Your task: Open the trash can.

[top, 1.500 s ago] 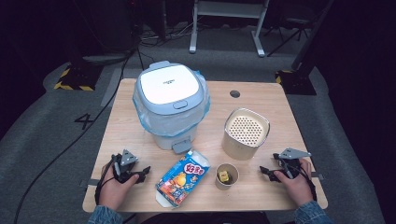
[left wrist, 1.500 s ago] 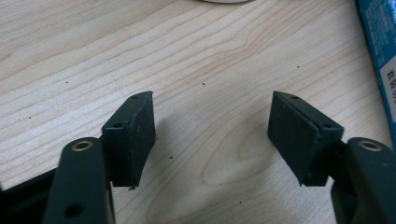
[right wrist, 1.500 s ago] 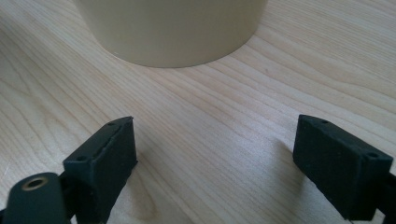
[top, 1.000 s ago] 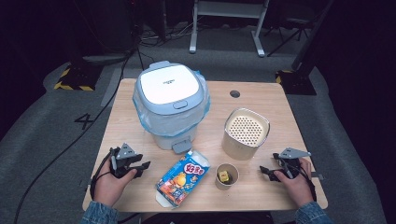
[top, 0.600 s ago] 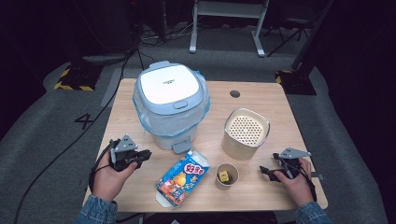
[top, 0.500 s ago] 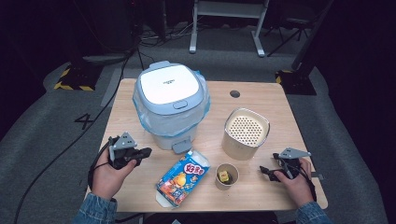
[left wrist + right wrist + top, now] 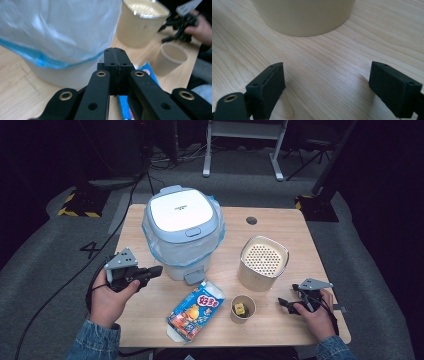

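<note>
My left gripper (image 7: pixel 156 270) is shut with nothing between its jaws, held above the table's left side and pointing at the bin. In the left gripper view its pads (image 7: pixel 115 53) meet in front of the white bin (image 7: pixel 50 37) with its blue-edged plastic liner. The bin (image 7: pixel 182 232) has a white lid that is down. My right gripper (image 7: pixel 284 303) rests on the table at the right, open and holding nothing. Its jaws (image 7: pixel 327 80) face the base of the paper cup (image 7: pixel 304 15), which stands apart from them.
A cream canister (image 7: pixel 263 262) with a perforated lid stands right of the bin. The paper cup (image 7: pixel 242 307) holds a small yellow piece. A blue snack carton (image 7: pixel 196 310) lies flat near the front edge. The table (image 7: pixel 280 227) has a round cable hole at the back.
The left hand has lifted its gripper off the table and swung it toward the bin, and its jaws have come together. The right hand and gripper have not moved.
</note>
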Tool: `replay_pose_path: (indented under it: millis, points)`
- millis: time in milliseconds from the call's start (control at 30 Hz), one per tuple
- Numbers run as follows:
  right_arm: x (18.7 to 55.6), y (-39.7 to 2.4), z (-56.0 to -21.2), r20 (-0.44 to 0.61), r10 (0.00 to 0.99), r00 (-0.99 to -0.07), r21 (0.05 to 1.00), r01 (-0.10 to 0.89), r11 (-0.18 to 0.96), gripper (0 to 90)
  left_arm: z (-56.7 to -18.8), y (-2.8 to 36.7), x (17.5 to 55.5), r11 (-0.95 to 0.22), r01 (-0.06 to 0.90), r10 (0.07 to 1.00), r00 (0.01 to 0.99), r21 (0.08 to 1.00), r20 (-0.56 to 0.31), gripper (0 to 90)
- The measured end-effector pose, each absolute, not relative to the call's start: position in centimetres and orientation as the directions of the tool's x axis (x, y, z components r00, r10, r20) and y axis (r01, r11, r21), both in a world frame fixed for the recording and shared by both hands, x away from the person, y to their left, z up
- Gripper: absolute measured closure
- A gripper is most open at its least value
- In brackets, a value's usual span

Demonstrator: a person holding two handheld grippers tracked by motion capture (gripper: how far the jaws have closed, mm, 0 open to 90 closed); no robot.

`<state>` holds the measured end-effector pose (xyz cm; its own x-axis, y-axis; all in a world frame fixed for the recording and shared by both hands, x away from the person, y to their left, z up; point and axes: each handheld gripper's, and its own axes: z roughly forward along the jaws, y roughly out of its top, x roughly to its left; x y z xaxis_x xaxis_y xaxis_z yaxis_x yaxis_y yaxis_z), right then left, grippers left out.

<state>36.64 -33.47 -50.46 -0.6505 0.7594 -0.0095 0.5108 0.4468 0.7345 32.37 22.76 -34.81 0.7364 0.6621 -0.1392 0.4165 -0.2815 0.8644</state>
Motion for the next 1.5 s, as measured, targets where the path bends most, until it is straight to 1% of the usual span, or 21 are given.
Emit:
replay_pose_path:
  millis: [133, 400, 533, 867, 1233, 1500]
  points:
    - [36.6, -33.5, -50.5, -0.01, 0.759, -0.651, 0.734, 0.511, 0.447, 13.6, -34.0, 22.9, 32.3, -0.261, 0.394, 0.663, 0.737, 0.881, -0.133, 89.6]
    - [36.6, -33.5, -50.5, -0.01, 0.759, -0.651, 0.735, 0.51, 0.447, 13.7, -31.9, 22.9, 32.1, -0.226, 0.333, 0.634, 0.764, 0.916, -0.121, 89.5]
    - [36.6, -33.5, -50.5, -0.01, 0.759, -0.651, 0.734, 0.511, 0.447, 13.7, -31.1, 23.0, 32.3, -0.223, 0.308, 0.619, 0.777, 0.925, -0.11, 89.6]
    - [36.6, -33.5, -50.5, -0.009, 0.76, -0.65, 0.735, 0.511, 0.447, 13.6, -29.0, 22.4, 33.3, -0.246, 0.286, 0.592, 0.801, 0.926, -0.09, 89.5]
    - [36.6, -33.5, -50.5, -0.01, 0.76, -0.65, 0.734, 0.511, 0.447, 13.7, -27.1, 19.6, 35.8, -0.259, 0.257, 0.571, 0.818, 0.931, -0.067, 89.6]
    - [36.6, -33.5, -50.5, -0.01, 0.76, -0.65, 0.735, 0.511, 0.446, 13.7, -27.1, 17.6, 37.8, -0.264, 0.265, 0.565, 0.822, 0.928, -0.073, 89.9]
